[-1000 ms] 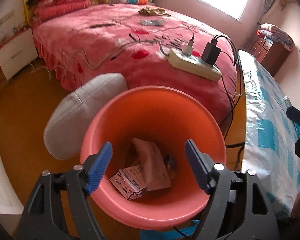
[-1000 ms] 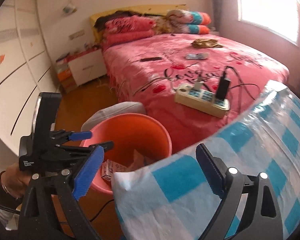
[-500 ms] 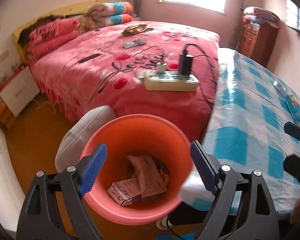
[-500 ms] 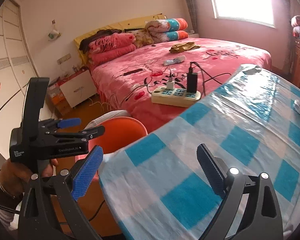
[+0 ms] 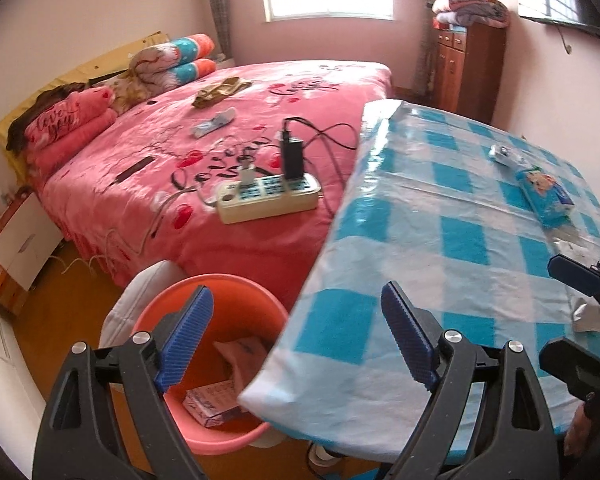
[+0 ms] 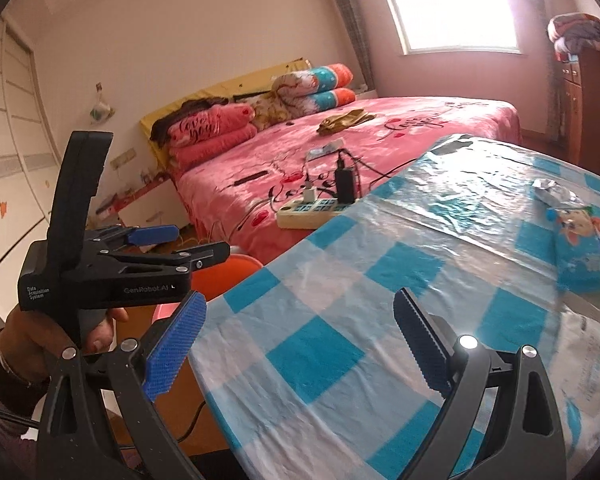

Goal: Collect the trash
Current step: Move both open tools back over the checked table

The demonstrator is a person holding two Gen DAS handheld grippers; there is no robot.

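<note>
The left gripper (image 5: 296, 340), jaws apart and empty, has risen from the orange bin (image 5: 236, 300), whose discarded cartons (image 5: 212, 400) only this view shows. The right gripper (image 6: 300, 344), likewise open, now faces the bench (image 6: 380, 280) and a blue packet (image 6: 580, 252).

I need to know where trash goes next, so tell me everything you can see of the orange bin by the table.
The orange bin is a round, smooth bucket that looks like plastic, standing upright and open-topped on the wooden floor. It sits between the pink bed and the corner of the checked table, whose cloth overhangs part of its rim. Inside lie a small printed carton and a crumpled pinkish wrapper. A grey-white cushion lies right behind it. In the right wrist view only a sliver of its rim shows.
</note>
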